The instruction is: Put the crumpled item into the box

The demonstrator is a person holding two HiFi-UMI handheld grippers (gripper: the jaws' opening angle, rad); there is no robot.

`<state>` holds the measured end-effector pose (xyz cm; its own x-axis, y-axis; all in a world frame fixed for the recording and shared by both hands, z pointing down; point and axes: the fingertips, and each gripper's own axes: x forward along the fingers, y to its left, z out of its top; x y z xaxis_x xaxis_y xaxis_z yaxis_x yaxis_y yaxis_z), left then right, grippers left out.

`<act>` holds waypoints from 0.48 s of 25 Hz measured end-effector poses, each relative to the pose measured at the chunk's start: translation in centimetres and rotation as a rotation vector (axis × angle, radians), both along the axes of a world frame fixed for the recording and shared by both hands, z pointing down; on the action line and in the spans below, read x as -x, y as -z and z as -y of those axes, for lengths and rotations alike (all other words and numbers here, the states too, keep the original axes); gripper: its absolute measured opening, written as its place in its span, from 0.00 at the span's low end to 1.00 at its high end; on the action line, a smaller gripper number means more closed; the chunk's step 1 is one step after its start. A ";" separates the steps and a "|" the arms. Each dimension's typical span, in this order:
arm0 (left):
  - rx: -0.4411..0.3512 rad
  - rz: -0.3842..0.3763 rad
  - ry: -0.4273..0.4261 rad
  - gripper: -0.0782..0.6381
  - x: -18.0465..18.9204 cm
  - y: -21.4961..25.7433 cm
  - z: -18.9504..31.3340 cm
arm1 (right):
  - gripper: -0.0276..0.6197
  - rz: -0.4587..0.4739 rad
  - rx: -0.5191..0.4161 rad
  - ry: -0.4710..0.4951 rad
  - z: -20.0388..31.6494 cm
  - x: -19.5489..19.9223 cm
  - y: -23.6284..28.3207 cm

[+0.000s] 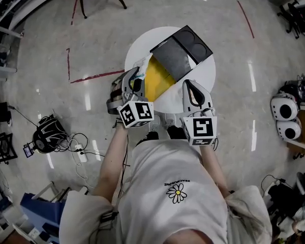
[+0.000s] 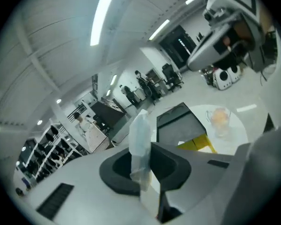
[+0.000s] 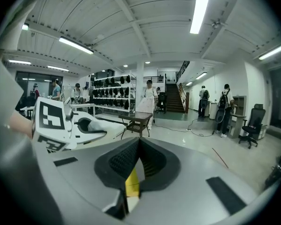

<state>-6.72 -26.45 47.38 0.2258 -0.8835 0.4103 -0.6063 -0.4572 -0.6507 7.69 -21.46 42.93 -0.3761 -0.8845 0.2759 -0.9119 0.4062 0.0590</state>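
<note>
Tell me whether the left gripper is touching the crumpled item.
Touching. The left gripper view shows the left gripper with its jaws closed on the pale crumpled item, which is pinched between the pads and sticks out past them.

Nothing can be read with certainty. The person's shirt [image 1: 162, 187] carries 1 line of small upside-down print [image 1: 177, 184] above a daisy [image 1: 177, 192], too small to read.

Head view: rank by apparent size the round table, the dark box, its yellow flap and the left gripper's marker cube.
1. round table
2. dark box
3. yellow flap and marker cube: about alike; the cube sits nearer the camera, so no ranking between them.
</note>
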 end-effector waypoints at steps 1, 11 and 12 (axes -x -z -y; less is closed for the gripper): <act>0.019 0.052 -0.021 0.17 -0.2 -1.2 0.3 | 0.05 -0.002 0.001 -0.006 -0.1 -0.2 0.0; 0.276 0.396 -0.198 0.17 -1.9 -13.8 1.6 | 0.05 -0.021 0.029 -0.092 -1.3 -2.7 -0.6; 0.302 0.419 -0.205 0.17 -1.9 -14.8 1.7 | 0.05 -0.022 0.032 -0.100 -1.5 -2.9 -0.7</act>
<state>-4.85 -28.12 62.19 0.1438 -0.6677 0.7304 -0.2024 -0.7423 -0.6388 10.58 -20.00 43.59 -0.2802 -0.9080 0.3116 -0.9465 0.3155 0.0683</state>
